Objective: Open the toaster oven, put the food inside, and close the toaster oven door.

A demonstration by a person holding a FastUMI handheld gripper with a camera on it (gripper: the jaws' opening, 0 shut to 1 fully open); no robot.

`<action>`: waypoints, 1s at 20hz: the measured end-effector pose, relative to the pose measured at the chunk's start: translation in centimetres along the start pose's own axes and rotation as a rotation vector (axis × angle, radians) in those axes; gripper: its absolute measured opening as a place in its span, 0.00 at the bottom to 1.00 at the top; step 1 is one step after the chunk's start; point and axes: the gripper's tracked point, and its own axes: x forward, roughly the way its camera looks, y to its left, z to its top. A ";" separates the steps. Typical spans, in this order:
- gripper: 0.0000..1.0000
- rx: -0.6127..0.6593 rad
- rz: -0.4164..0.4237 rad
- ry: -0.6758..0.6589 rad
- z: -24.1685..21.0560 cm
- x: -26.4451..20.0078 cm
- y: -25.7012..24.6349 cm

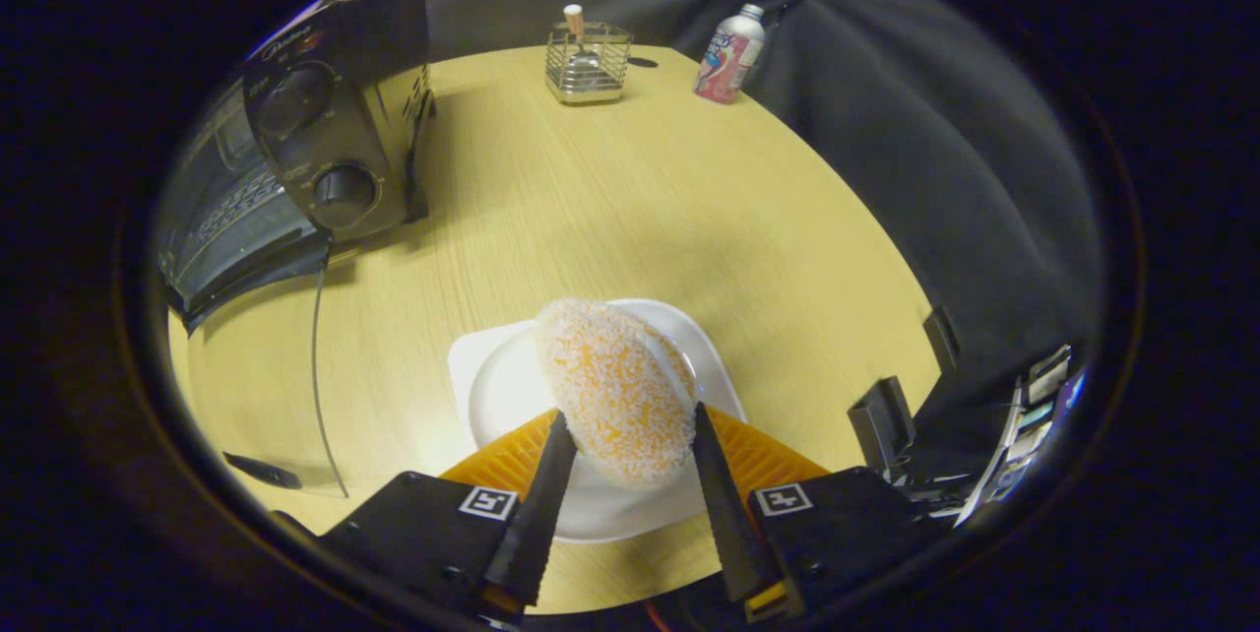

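Note:
A breaded, orange-flecked oval pastry (612, 388) is held between my two fingers, tilted up above a white plate (492, 386) on the wooden table (630, 199). My gripper (630, 435) is shut on it, one finger pressing each side. The toaster oven (325, 140) stands beyond and to the left of the fingers, with two dark knobs on its front panel. Its glass door (221, 238) hangs open, folded down toward the table.
A wire basket (588, 61) with a small stick in it stands at the table's far side. A white and pink bottle (730, 56) is to its right. Black clamps (886, 420) grip the table edge at the right.

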 end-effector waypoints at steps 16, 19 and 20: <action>0.63 0.338 0.105 -0.196 5.2 -6.6 2.1; 0.63 0.370 0.159 -0.245 6.3 -8.8 3.9; 0.63 0.382 0.176 -0.260 6.6 -9.6 4.5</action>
